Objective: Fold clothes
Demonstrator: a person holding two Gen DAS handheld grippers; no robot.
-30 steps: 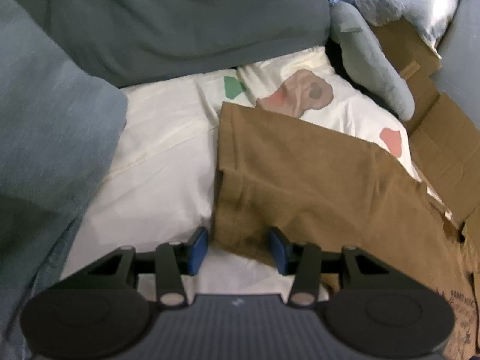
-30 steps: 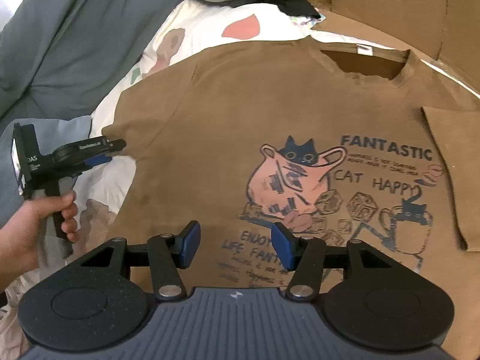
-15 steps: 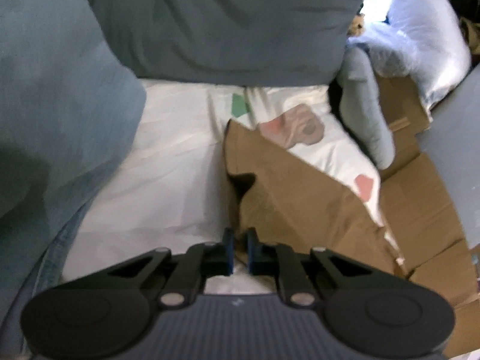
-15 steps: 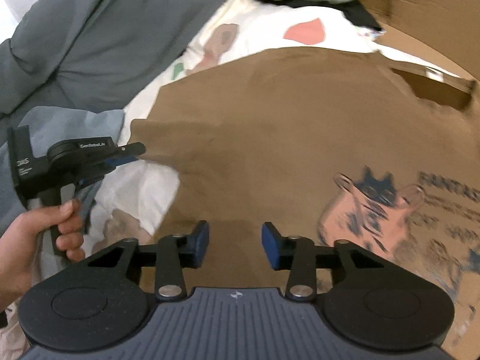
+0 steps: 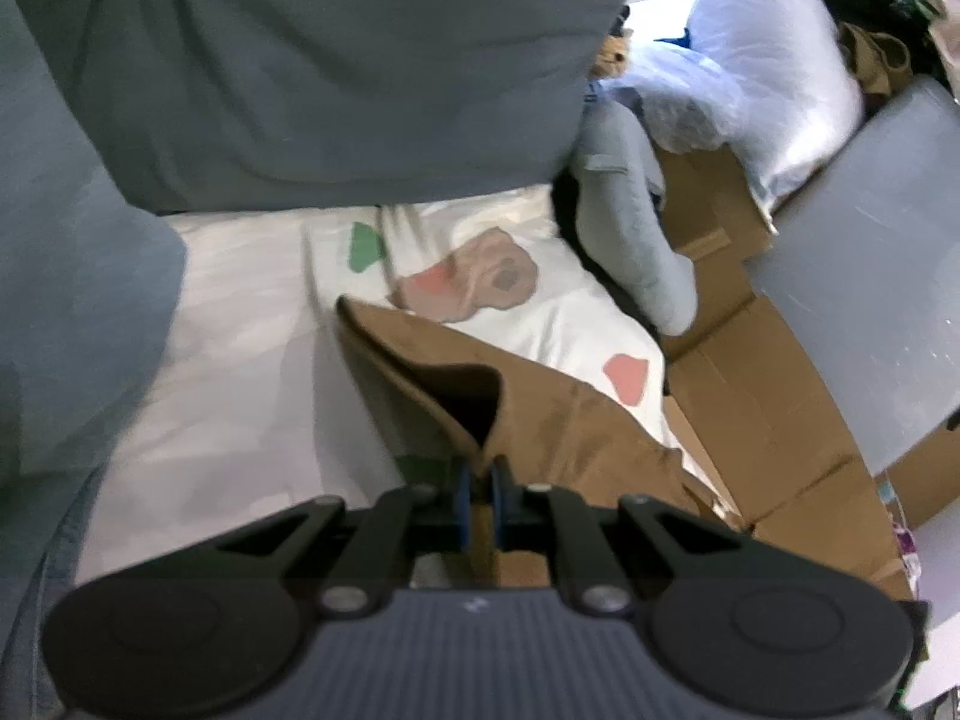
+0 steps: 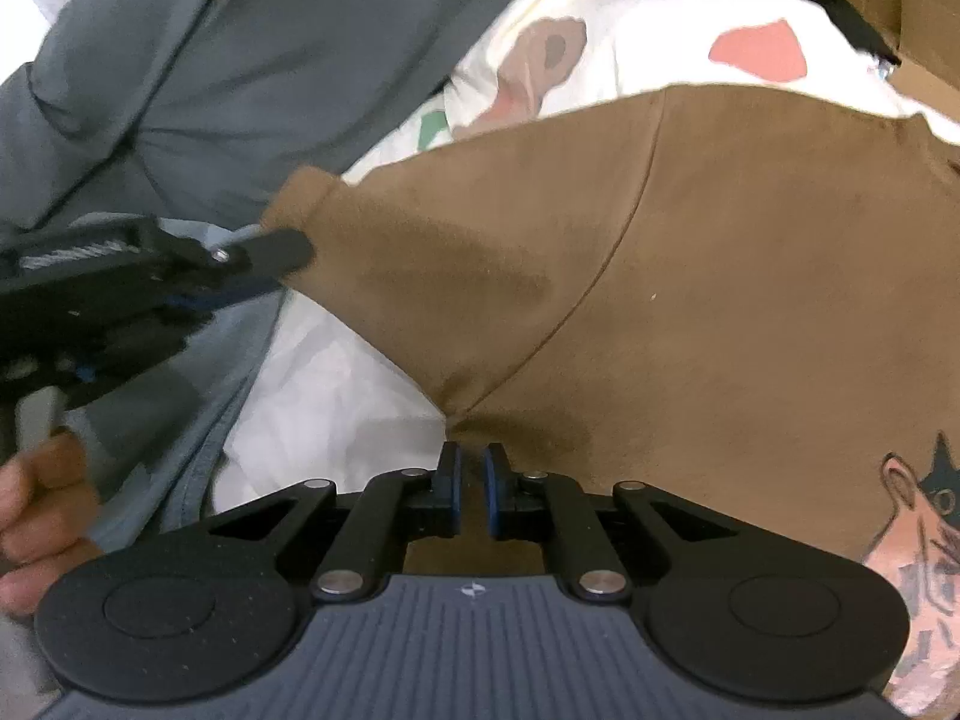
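A brown T-shirt (image 6: 690,270) with a cat print lies spread on the bed. In the left wrist view its sleeve (image 5: 540,420) rises off the sheet in a tent. My left gripper (image 5: 477,495) is shut on the sleeve's hem, with brown cloth pinched between the blue pads. The right wrist view shows that same left gripper (image 6: 288,255) from the side at the sleeve's end, held by a person's hand (image 6: 42,498). My right gripper (image 6: 472,483) sits at the armpit seam, its jaws closing on a fold of brown cloth between them.
A grey blanket (image 5: 330,60) is heaped at the back and left. The white sheet (image 5: 240,360) has coloured patches. A pale grey pillow (image 5: 630,240), flattened cardboard (image 5: 768,390), a grey box (image 5: 870,270) and a plastic-wrapped bundle (image 5: 750,60) crowd the right side.
The left gripper has shut on the sleeve hem and lifted it off the sheet. The right gripper has slid left from the print to the armpit, and its jaws have come together.
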